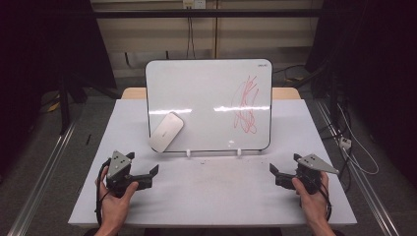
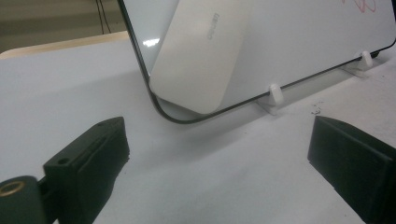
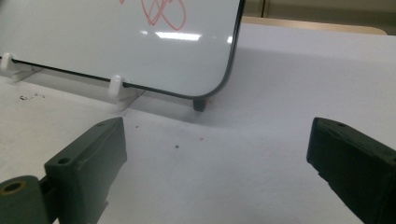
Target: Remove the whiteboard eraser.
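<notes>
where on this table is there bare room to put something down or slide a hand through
The widest bare patch is the table between the left gripper and right gripper, in front of the whiteboard. Bare strips also flank the board. It is tightest at the board's lower left corner, where the eraser leans, and by its white clips.

This looks like a lab or test room, not a home. A plain white table [image 1: 206, 196] stands alone in a dark space with black curtains at both sides. Metal rails [image 1: 44, 167] run along the floor, and loose cables [image 1: 354, 147] lie beside them. More wires hang down the bare back wall [image 1: 147, 34].
</notes>
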The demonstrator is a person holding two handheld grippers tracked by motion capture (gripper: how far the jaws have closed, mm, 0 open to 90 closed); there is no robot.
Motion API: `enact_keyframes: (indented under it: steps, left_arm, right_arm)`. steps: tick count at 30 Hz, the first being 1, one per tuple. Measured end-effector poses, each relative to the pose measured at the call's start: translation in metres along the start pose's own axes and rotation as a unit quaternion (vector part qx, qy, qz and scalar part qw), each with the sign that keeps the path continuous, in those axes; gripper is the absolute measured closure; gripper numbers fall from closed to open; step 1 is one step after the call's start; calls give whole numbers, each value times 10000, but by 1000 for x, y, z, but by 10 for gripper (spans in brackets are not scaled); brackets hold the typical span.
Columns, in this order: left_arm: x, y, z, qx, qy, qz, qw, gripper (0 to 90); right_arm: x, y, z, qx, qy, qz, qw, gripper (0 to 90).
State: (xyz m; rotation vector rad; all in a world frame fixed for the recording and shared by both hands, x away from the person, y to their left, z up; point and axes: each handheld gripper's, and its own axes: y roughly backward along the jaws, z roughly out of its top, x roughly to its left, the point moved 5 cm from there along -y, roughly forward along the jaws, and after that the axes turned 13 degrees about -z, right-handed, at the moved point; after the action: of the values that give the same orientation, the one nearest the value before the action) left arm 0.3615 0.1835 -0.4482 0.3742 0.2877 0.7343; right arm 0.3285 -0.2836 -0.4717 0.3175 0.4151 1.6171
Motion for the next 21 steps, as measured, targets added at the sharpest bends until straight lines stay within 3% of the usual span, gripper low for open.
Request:
enact_keyframes:
  steps: [3,8,12,19,21]
  left_arm:
    - [-2,-3,-1,67,45,-105,9999,71]
    - [-4,-6,3,111,-95,-97,9998,80]
    - [-5,-10,8,157,5,-350,9993,79]
    - [-4,-15,22,225,-176,-520,9982,79]
    - [-4,-19,25,211,-85,-668,9975,79]
  right_arm:
    - [-2,-1,-1,38,13,-44,10000,50]
    - [-3,-1,0,3,-25,-38,10000,50]
    - [-1,-3,-1,85,-62,93,9999,48]
    - [-1,-2,-1,80,0,89,9999,49]
    - [-2,-2,-2,87,1,64,9999,51]
